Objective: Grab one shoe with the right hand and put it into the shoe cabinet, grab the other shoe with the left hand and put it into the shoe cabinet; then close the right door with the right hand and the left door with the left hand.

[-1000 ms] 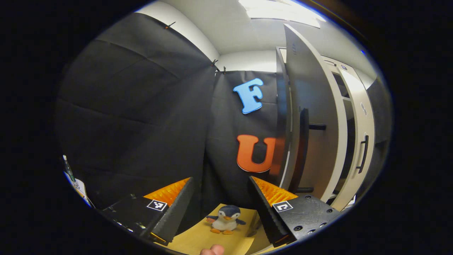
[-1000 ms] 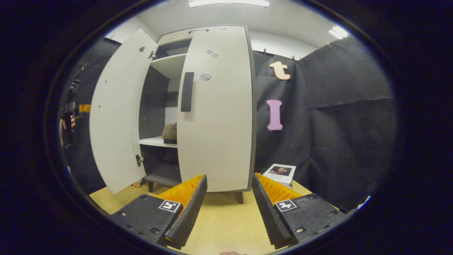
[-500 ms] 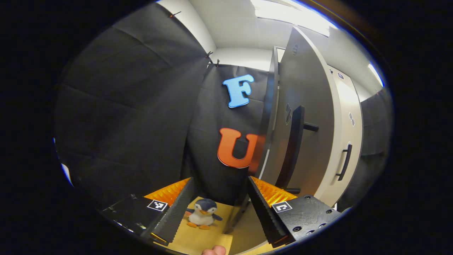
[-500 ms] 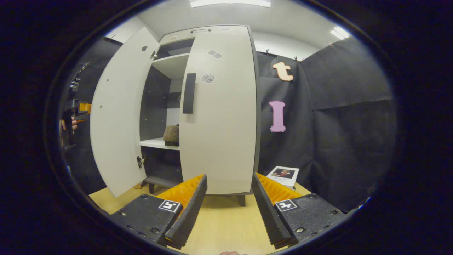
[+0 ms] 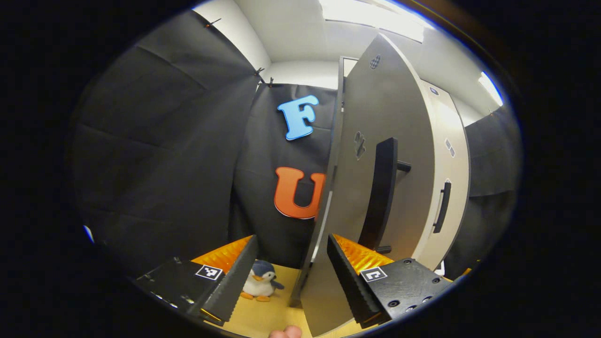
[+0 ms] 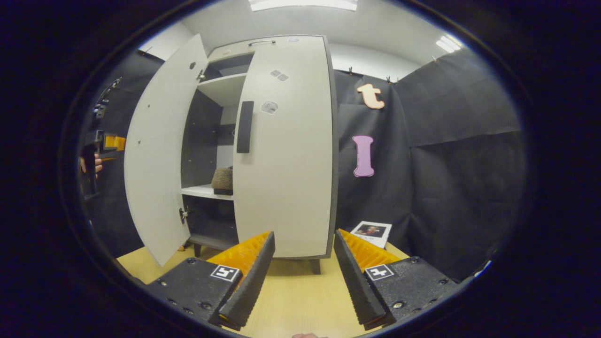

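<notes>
Left gripper view had your left gripper point(image 5: 292, 277) with its jaws spread wide and holding nothing, and the free edge of the left door point(image 5: 375, 141) stood right between them, just beyond the tips. Past the left finger a penguin toy point(image 5: 259, 284) sat on the floor point(image 5: 263, 319), clear of the door's sweep as far as I could judge. Ahead of the right finger ran the door's long black handle point(image 5: 378, 192), and beyond that the right door point(image 5: 450, 178), which looked already shut.

Right gripper view put your right gripper point(image 6: 304, 277) low and well back from the shoe cabinet point(image 6: 263, 141), jaws wide and empty too. Beyond the left finger the gap was open, and one shoe point(image 6: 222, 180) sat on the middle shelf point(image 6: 206, 191); the second I couldn't pick out behind the door.

So the step in hand was the left door, I'd say. You wanted the right finger's flat side pressed on the panel near the handle, not pinching the edge, and a steady push along the hinge's arc, keeping the fingers out of the closing gap.
</notes>
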A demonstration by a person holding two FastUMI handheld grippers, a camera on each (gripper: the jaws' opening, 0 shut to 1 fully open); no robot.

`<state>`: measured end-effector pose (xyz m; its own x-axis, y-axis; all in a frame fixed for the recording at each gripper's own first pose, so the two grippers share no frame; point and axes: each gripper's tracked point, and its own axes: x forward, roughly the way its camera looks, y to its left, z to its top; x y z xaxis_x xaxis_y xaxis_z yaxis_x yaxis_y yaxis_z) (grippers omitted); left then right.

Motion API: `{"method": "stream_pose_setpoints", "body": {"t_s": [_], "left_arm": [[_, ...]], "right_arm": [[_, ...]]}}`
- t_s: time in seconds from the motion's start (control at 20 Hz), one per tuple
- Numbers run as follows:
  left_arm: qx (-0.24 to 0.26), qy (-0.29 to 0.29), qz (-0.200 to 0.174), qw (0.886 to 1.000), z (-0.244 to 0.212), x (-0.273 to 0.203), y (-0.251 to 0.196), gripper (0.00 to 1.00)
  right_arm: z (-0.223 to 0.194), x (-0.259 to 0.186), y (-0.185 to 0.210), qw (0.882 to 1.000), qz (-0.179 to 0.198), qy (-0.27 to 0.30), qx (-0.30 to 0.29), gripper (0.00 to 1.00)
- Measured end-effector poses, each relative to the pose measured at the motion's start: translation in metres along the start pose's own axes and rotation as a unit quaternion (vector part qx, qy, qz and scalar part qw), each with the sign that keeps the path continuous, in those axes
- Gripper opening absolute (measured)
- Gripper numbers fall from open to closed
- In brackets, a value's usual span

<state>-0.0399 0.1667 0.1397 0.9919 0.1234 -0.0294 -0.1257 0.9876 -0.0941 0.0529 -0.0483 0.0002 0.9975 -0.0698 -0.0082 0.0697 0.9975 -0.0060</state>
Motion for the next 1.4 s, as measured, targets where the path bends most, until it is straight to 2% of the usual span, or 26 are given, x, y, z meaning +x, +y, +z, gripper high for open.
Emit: {"method": "stream_pose_setpoints", "body": {"t_s": [0.15, 0.4, 0.6, 0.9, 1.15, 1.4], "left_arm": [[-0.002, -0.002, -0.03, 1.0, -0.002, 0.005, -0.034, 0.9], [-0.03, -0.038, -0.068, 0.996, 0.016, 0.031, -0.084, 0.92], [-0.012, -0.032, -0.068, 0.997, 0.007, 0.041, -0.092, 0.92], [0.029, -0.024, -0.067, 0.997, -0.002, 0.024, -0.093, 0.92], [0.042, -0.019, -0.068, 0.997, -0.007, -0.002, -0.101, 0.93], [0.033, 0.01, -0.084, 0.996, -0.038, -0.031, -0.121, 0.93]], "right_arm": [[0.002, -0.001, -0.005, 1.0, -0.005, -0.003, 0.0, 0.83], [0.0, -0.005, -0.016, 1.0, -0.016, 0.0, 0.003, 0.83], [-0.004, -0.015, -0.03, 0.999, -0.032, 0.004, 0.002, 0.83], [-0.006, -0.017, -0.043, 0.999, -0.042, 0.008, 0.0, 0.83], [-0.007, -0.018, -0.031, 1.0, -0.025, 0.01, 0.008, 0.83], [-0.001, -0.02, -0.012, 1.0, 0.001, 0.001, -0.001, 0.83]]}}
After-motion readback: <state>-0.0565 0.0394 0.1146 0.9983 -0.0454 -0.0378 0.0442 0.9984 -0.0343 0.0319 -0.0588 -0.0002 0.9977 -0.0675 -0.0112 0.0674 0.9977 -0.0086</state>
